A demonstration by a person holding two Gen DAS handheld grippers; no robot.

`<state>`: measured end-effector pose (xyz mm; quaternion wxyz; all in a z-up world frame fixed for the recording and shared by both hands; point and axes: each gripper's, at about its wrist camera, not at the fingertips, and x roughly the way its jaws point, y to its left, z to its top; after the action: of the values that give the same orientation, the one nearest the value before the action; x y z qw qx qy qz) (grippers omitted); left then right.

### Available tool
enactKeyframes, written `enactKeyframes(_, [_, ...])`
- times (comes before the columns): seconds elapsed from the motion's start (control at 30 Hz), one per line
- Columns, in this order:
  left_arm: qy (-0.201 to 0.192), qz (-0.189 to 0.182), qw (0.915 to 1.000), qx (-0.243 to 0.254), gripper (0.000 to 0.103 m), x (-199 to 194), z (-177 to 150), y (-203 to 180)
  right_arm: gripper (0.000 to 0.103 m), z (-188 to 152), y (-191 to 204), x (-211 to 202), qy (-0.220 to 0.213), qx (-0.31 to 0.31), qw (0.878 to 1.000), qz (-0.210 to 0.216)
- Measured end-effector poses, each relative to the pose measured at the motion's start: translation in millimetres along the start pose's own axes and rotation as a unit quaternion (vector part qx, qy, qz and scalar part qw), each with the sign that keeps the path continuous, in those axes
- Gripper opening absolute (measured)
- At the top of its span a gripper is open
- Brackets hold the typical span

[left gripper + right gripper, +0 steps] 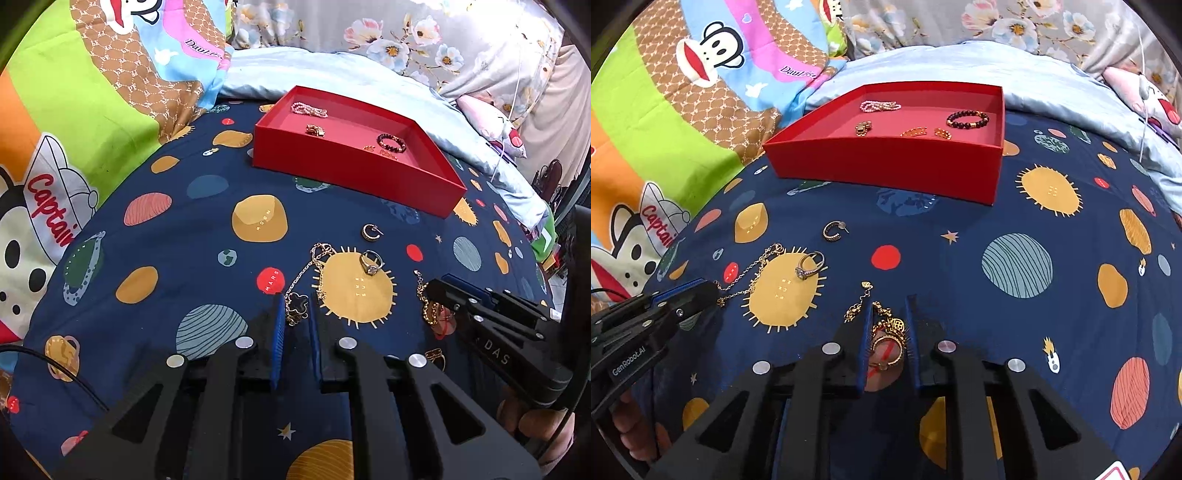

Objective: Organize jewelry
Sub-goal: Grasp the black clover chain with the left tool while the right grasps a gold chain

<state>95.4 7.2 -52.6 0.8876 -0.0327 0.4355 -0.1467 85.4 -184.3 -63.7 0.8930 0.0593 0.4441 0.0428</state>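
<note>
Right gripper (888, 332): jaws narrowed around a bunched gold chain bracelet (886, 332); pads look close to pinching it, tail trailing loose on the sheet.
Left gripper (297, 314): jaws nearly pressed together on the black clover pendant (297, 306) of a gold necklace (317, 258).
Red tray (886, 166): farther back, several pieces already inside.
Loose: ring (371, 263), hoop earring (370, 232) lie between.
Risk: dragging necklace could snag the ring; the bracelet's tail could slip or catch.

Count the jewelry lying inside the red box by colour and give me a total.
Pink bead bracelet: 1
Dark bead bracelet: 1
Small gold pieces: 3
Total in the red box: 5
</note>
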Motion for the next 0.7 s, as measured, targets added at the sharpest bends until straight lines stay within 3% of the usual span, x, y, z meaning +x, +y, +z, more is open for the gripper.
enactKeyframes(0.1, [0.0,0.0,1.0,0.0,0.012,0,0,0,0.014,1,2,1,0.0,-0.004,1.0,-0.004])
enactKeyframes(0.17, [0.0,0.0,1.0,-0.001,0.012,0,0,0,0.004,1,1,1,0.001,-0.002,1.0,-0.006])
enactKeyframes(0.4, [-0.003,-0.005,1.0,-0.003,0.012,-2,1,-1,0.004,1,-4,-3,-0.003,0.022,1.0,0.003])
enactKeyframes(0.7, [-0.019,-0.016,0.9997,-0.004,0.012,-18,10,-1,0.004,15,-11,-37,-0.05,0.04,0.998,0.008])
